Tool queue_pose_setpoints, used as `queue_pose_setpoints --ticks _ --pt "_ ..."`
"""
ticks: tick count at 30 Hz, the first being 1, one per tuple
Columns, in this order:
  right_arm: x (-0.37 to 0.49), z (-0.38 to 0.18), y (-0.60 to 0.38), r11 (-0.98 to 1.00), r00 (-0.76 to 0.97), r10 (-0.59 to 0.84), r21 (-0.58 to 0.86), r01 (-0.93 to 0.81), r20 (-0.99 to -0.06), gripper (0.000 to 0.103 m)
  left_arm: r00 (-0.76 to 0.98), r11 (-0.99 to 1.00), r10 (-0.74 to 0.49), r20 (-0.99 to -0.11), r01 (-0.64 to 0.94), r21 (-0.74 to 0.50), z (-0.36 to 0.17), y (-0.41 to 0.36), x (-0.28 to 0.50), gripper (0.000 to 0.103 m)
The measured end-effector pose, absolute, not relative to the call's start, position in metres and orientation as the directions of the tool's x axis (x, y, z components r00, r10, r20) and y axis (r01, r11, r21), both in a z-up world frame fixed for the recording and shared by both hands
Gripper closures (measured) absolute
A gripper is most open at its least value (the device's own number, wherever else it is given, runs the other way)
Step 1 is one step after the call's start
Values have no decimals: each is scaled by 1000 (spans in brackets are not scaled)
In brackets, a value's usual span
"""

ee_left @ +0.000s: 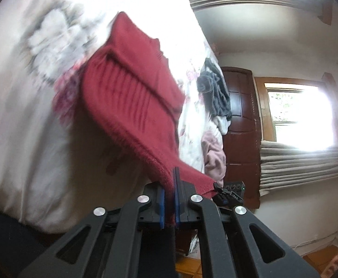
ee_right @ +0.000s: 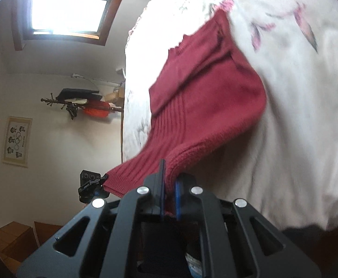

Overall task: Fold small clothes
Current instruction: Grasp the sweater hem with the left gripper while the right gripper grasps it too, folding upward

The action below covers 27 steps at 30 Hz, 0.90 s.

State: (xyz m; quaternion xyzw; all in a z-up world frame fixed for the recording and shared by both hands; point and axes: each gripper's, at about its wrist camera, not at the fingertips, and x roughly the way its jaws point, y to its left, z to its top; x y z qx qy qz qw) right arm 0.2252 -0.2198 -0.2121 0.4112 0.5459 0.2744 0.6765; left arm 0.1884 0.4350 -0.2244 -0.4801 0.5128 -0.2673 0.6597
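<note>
Over the floral bedspread (ee_left: 18,115), left tongs (ee_left: 169,199) and right tongs (ee_right: 169,197) each pinch the red sweater's (ee_left: 131,88) hem.

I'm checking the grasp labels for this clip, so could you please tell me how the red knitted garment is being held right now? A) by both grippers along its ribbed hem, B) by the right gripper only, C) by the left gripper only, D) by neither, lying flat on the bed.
A: the left gripper and the right gripper are each shut on the ribbed hem of the red knitted garment, lifting it off the floral bedspread.
</note>
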Motion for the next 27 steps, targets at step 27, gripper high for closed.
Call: queue_pose_setpoints --ticks 27 --pt "466 -340 -217 584 240 720 755 298 -651 89 337 408 -765 -548 -404 -819 -363 451 447 86"
